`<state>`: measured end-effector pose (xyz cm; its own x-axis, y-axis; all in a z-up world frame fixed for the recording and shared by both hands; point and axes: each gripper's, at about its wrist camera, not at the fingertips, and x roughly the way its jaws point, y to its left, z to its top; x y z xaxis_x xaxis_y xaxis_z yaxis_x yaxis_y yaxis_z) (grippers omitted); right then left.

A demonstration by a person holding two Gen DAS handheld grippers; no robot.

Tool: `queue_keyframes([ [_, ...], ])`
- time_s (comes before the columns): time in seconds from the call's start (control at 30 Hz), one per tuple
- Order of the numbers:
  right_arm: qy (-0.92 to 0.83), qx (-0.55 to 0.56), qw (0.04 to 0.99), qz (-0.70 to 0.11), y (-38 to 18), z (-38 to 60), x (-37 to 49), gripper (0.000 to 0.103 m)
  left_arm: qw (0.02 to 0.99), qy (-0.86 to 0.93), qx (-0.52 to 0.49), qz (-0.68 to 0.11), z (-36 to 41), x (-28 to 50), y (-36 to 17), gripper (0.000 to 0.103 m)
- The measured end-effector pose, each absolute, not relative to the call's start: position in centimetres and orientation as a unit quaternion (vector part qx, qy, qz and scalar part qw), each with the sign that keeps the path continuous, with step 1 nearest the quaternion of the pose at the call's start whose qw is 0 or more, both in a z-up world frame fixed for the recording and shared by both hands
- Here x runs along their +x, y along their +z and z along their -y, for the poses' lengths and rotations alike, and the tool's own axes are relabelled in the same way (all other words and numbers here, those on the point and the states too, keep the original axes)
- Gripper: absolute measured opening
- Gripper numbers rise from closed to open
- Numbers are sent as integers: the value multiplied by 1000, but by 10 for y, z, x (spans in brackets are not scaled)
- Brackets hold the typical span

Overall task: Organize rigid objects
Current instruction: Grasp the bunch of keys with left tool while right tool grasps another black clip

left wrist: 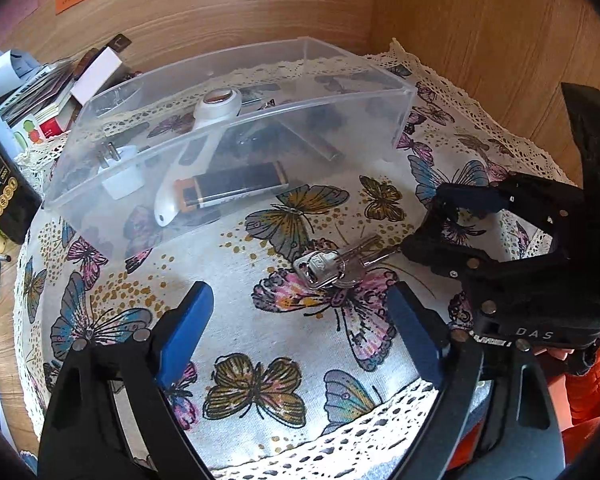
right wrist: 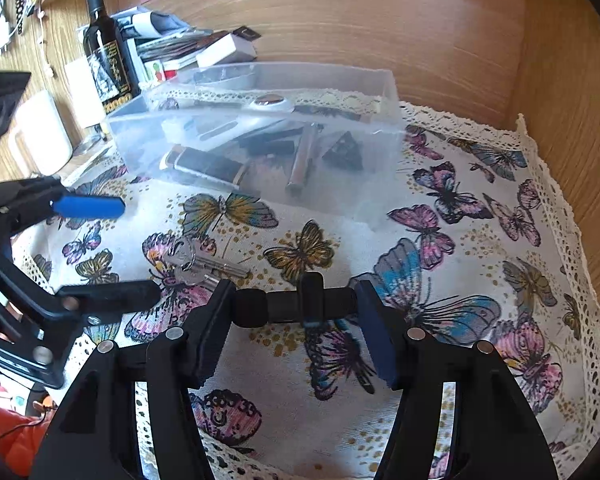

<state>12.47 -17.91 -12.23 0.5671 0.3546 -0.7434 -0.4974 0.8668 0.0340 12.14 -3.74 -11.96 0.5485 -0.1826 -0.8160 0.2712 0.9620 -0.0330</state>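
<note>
A bunch of silver keys (left wrist: 332,266) lies on the butterfly cloth (left wrist: 268,340), between the fingers of my left gripper (left wrist: 300,312), which is open above the cloth. The keys also show in the right wrist view (right wrist: 196,264). My right gripper (right wrist: 294,306) is shut on a black cylindrical object (right wrist: 296,304), held crosswise between its pads just above the cloth. A clear plastic box (left wrist: 236,120) behind the keys holds a white tool (left wrist: 204,148), a white plug (left wrist: 120,168), a dark battery-like block (left wrist: 236,188) and other small items.
Wooden walls (right wrist: 380,32) close the back and right. At the left stand a dark bottle (right wrist: 106,48), stacked books and boxes (left wrist: 40,96) and a white mug (right wrist: 40,132). The box also shows in the right wrist view (right wrist: 380,80). The cloth has a lace edge (right wrist: 560,208).
</note>
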Motion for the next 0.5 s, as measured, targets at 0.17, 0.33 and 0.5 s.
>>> queue_keyframes([
  [0.17, 234, -75, 891, -383, -112, 193, 123, 57, 871, -138, 51, -470, 50, 134, -125, 81],
  [0.33, 227, -65, 899, -370, -104, 201, 122, 57, 861, -146, 39, -485, 58, 145, -132, 74],
  [0.5, 218, -56, 905, -362, -99, 212, 123, 57, 861, -141, 44, -487, 72, 147, -133, 77],
])
